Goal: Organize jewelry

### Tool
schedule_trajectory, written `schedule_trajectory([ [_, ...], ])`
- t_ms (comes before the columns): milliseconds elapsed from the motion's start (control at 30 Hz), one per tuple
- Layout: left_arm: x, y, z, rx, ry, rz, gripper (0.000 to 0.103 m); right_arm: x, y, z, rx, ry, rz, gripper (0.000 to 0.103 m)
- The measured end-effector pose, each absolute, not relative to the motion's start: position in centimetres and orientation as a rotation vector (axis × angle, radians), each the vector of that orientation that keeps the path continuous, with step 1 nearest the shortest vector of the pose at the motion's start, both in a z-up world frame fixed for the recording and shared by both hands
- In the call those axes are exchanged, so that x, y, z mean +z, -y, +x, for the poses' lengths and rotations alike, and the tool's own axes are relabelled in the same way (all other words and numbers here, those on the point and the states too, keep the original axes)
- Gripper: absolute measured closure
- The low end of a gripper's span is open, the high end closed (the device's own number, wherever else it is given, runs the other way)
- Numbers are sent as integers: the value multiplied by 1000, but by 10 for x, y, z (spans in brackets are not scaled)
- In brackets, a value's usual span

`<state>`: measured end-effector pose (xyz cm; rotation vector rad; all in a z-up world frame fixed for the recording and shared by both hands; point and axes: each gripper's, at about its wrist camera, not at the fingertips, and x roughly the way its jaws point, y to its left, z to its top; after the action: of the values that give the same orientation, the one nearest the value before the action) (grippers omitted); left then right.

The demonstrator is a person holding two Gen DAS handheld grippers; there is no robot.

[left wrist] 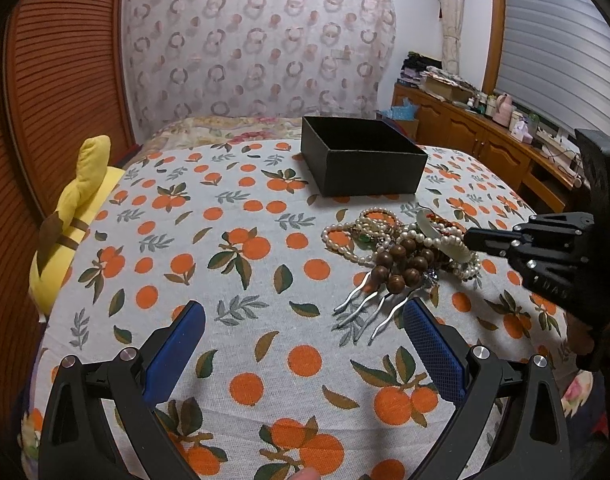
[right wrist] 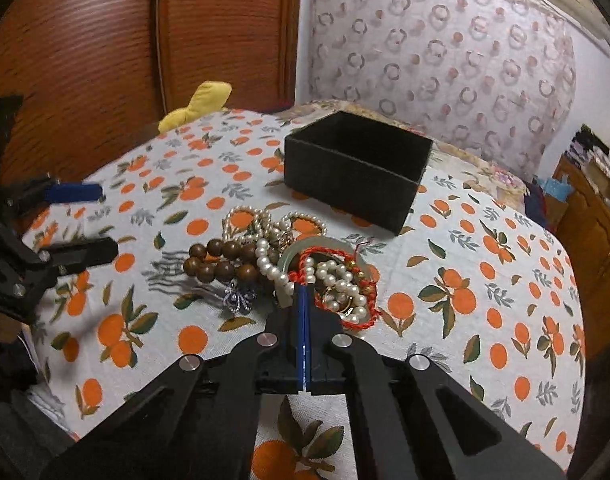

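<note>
Jewelry, a tangled heap of pearl strands, brown wooden beads and red cord bracelet [right wrist: 337,280], lies near the open black box [right wrist: 357,168]. Right tool [right wrist: 303,292], pressed together at the heap's near edge; whether it pinches the pale jade bangle [right wrist: 309,246] or the cord is unclear. Lift slowly so snagged strands drop free. Left tool [left wrist: 305,320] rests apart, empty.

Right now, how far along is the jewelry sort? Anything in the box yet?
Nothing looks done: the black box looks empty as far as its inside shows. In hand: the right tongs are shut at the near edge of the jewelry pile, beside the red cord bracelet; what they pinch I cannot tell. The left tongs hang open. The whole pile is left.
</note>
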<state>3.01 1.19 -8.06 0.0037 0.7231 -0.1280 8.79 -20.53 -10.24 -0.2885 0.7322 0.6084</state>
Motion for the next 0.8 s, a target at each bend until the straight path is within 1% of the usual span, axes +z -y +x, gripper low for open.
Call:
schedule_trajectory([
  [267, -87, -9, 29, -135, -728, 3, 7, -92, 205, 86, 649, -696, -278, 102],
  [333, -87, -9, 29, -134, -727, 5, 7, -93, 198, 84, 660, -692, -309, 88],
  [367, -87, -8, 28, -135, -728, 5, 7, -94, 193, 84, 666, -688, -327, 75],
  [400, -88, -8, 29, -135, -730, 6, 7, -96, 189, 84, 678, -689, -346, 68],
  [633, -89, -9, 28, -135, -738, -1, 7, -105, 176, 93, 656, -716, -468, 67],
  [667, -89, -9, 28, -136, -739, -3, 7, -106, 176, 94, 653, -721, -487, 69],
  [700, -89, -10, 28, -137, -740, -5, 7, -108, 176, 95, 649, -720, -499, 80],
  [733, -89, -10, 28, -136, -740, -5, 7, -108, 175, 95, 653, -720, -511, 85],
  [800, -89, -10, 28, -137, -741, -5, 7, -107, 175, 94, 646, -708, -521, 87],
])
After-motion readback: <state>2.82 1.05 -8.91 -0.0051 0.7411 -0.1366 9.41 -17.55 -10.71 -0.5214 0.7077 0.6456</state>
